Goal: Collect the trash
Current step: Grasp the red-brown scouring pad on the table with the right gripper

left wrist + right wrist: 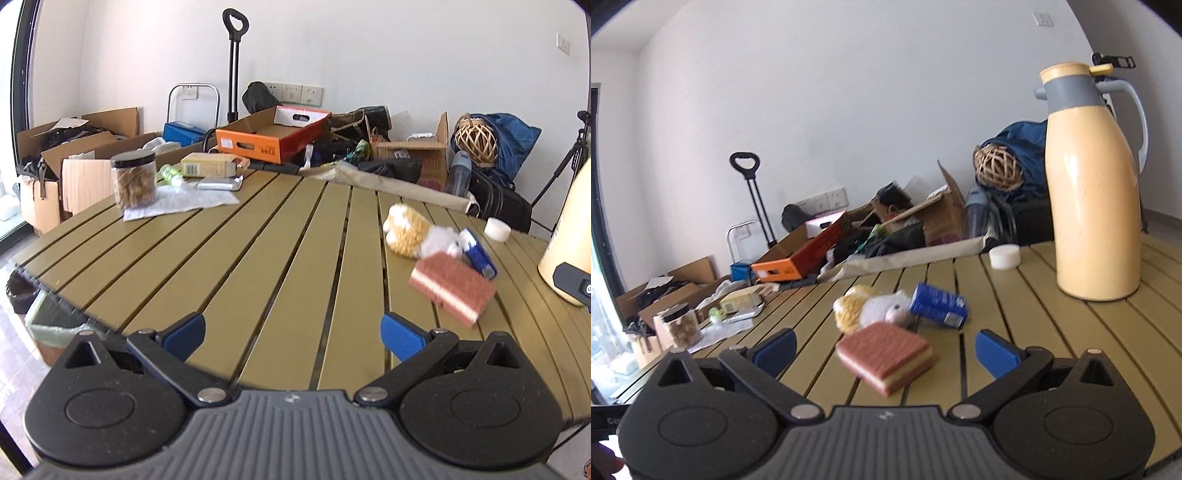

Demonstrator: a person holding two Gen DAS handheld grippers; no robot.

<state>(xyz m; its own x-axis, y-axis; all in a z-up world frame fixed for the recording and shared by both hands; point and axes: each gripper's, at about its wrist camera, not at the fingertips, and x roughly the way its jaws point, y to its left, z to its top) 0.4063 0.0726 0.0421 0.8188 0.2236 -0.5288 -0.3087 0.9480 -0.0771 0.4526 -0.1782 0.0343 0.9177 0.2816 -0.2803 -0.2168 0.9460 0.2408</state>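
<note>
Slatted olive table (288, 236) (clutter behind), sponge (884, 354) near carton (938, 303), both grippers' fingers spread.

Each fisheye camera sits just behind its own gripper and looks forward along the fingers, low over the slatted desk (258, 258) toward the cluttered far wall. The left view faces the bare middle slats, with the sponge (452, 291) off to its right. The right view sits close to the sponge (884, 356), centred. Both share the plush toy (406, 232) (871, 306), blue carton (938, 304) and thermos (1093, 184).
</note>
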